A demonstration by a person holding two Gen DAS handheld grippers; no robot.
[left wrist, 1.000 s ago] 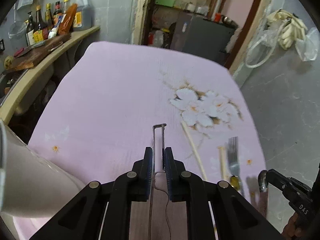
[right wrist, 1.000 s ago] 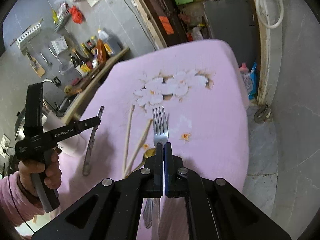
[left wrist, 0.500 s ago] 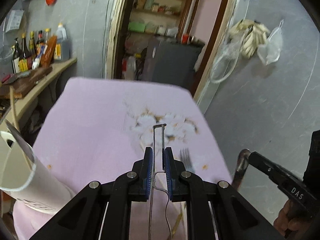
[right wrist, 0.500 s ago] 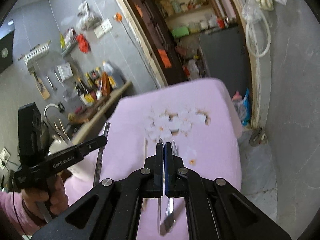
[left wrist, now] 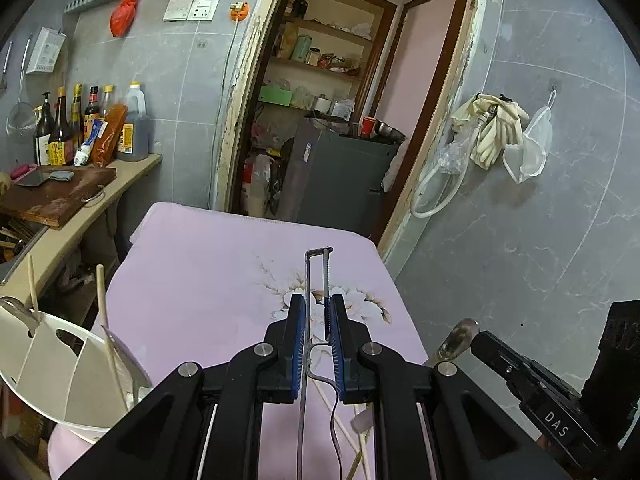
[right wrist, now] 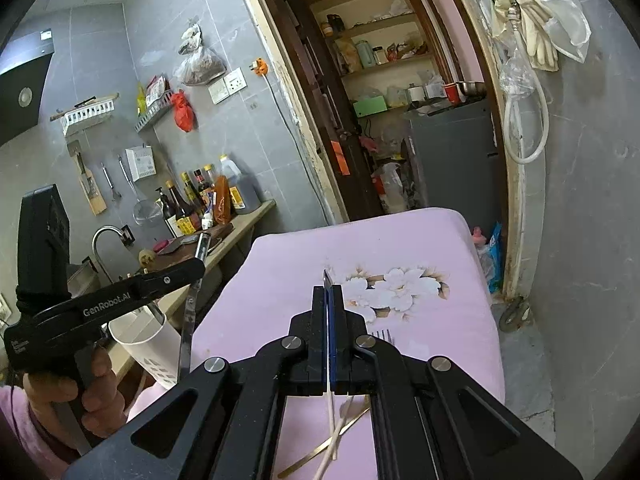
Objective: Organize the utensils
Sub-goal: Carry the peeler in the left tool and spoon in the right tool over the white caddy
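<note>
Slippage is the main risk. The left gripper [left wrist: 318, 320] has its jaws nearly closed on a thin wire-frame peeler [left wrist: 317, 276], pinched only across its narrow frame, with the long handle hanging down behind the pads. It is up in the air, right of the white holder [left wrist: 52, 364] and above its rim. Any tilt on the way over could make the peeler pivot or drop.

The right gripper [right wrist: 328, 292] has its jaws fully shut on a flat metal utensil [left wrist: 458, 334], seen edge-on, so what kind it is cannot be told. It sits further right of the holder, well apart from it. A thin flat handle can twist in that pinch.

The holder already has chopsticks [left wrist: 105, 320] standing in its compartments. Coming in low could knock them, catch the rim or tip the holder, which stands at the desk [left wrist: 208, 264] edge.

Loose chopsticks [right wrist: 331, 428] lie on the desk right of the holder, under both grippers. With both hands heading there at once, the grippers could collide.
</note>
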